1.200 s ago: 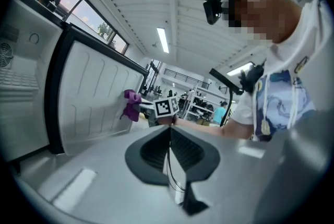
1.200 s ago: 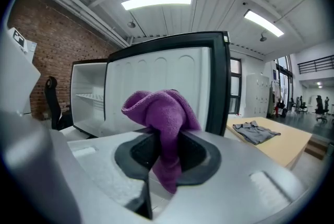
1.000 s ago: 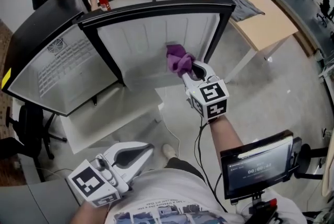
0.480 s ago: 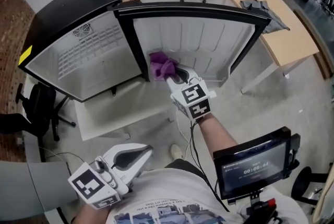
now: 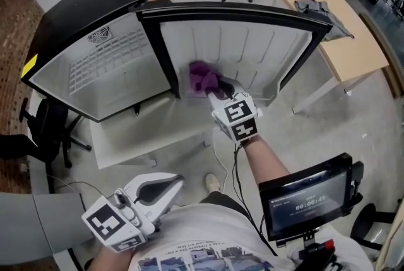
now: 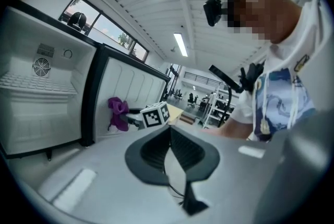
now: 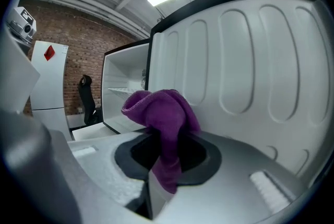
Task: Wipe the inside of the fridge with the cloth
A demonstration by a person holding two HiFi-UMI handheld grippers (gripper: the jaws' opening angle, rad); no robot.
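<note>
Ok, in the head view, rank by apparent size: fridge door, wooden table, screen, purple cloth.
1. fridge door
2. wooden table and screen: about alike; the screen is nearer the camera
3. purple cloth

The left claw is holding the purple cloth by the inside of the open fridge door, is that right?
No, it is the right claw that holds the purple cloth by the inside of the open fridge door; the right gripper view shows it.

Purple cloth (image 5: 203,77) in grey right gripper (image 5: 219,90) with black-and-white square markers (image 5: 237,119). Ahead of it, white ribbed fridge (image 5: 252,48), black-edged. Right of it, tan table (image 5: 353,42).
</note>
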